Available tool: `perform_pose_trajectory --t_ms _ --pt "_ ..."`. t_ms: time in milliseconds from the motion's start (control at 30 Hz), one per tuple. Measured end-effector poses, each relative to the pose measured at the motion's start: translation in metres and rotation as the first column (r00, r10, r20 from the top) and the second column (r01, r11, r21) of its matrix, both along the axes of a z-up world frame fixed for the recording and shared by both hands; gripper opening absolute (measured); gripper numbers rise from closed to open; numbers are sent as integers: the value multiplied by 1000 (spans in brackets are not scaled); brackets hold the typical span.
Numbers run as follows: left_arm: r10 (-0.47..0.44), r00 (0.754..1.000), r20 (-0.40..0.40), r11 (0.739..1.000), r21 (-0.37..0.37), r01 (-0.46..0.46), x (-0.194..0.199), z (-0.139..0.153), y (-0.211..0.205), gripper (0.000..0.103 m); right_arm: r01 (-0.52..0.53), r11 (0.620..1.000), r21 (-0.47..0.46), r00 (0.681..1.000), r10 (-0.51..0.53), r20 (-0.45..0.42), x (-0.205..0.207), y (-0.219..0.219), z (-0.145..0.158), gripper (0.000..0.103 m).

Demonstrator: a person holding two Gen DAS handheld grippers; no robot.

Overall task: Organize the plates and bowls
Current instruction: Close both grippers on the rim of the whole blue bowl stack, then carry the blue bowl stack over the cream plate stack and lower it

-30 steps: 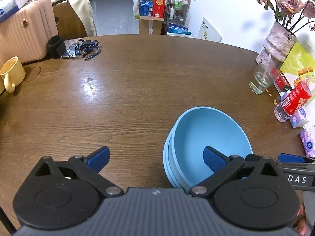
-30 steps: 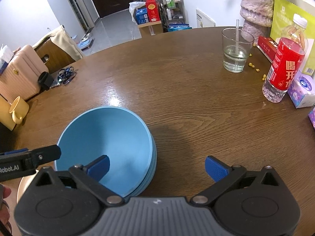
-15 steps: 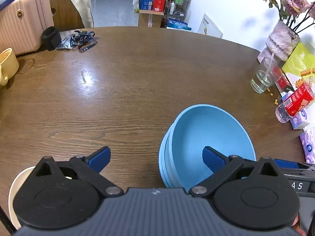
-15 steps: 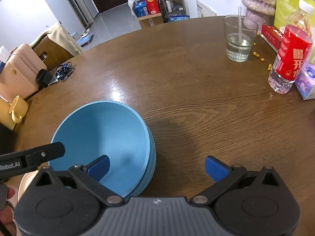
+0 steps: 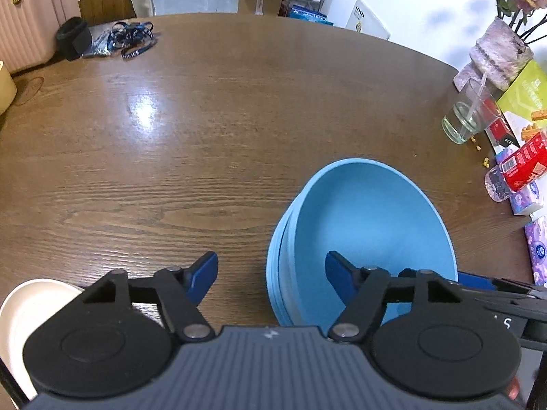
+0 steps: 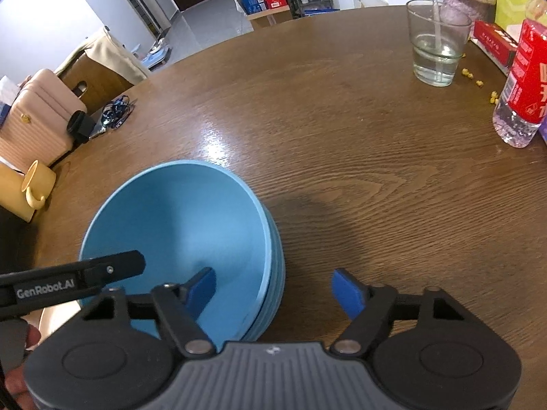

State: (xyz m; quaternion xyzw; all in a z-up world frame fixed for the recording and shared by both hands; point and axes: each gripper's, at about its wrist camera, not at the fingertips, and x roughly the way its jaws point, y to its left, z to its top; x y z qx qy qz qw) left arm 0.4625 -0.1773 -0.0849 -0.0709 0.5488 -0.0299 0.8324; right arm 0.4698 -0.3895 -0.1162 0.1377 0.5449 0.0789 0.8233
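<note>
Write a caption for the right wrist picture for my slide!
Right gripper straddles the rim of stacked blue bowls on a wooden table, jaws just closing.

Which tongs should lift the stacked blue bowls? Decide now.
Neither alone, probably both. The left tongs straddle the left rim of the stacked blue bowls; the right tongs straddle the opposite rim. Both have just been closing, pads not yet touching.
</note>
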Motion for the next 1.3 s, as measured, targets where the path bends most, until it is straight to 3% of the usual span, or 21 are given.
perform_pose_trajectory --t_ms 600,767,1300 --pt "23 996 -86 998 -60 -29 9 -20 -1 45 -8 997 73 999 12 -47 10 -1 -17 35" --pt "33 994 -100 996 -77 -41 7 -25 -2 31 -21 997 81 998 25 -59 14 -1 -22 26" --pt "104 991 -86 992 -56 -109 -4 -26 -9 27 -97 991 88 994 100 -34 20 -6 -23 22"
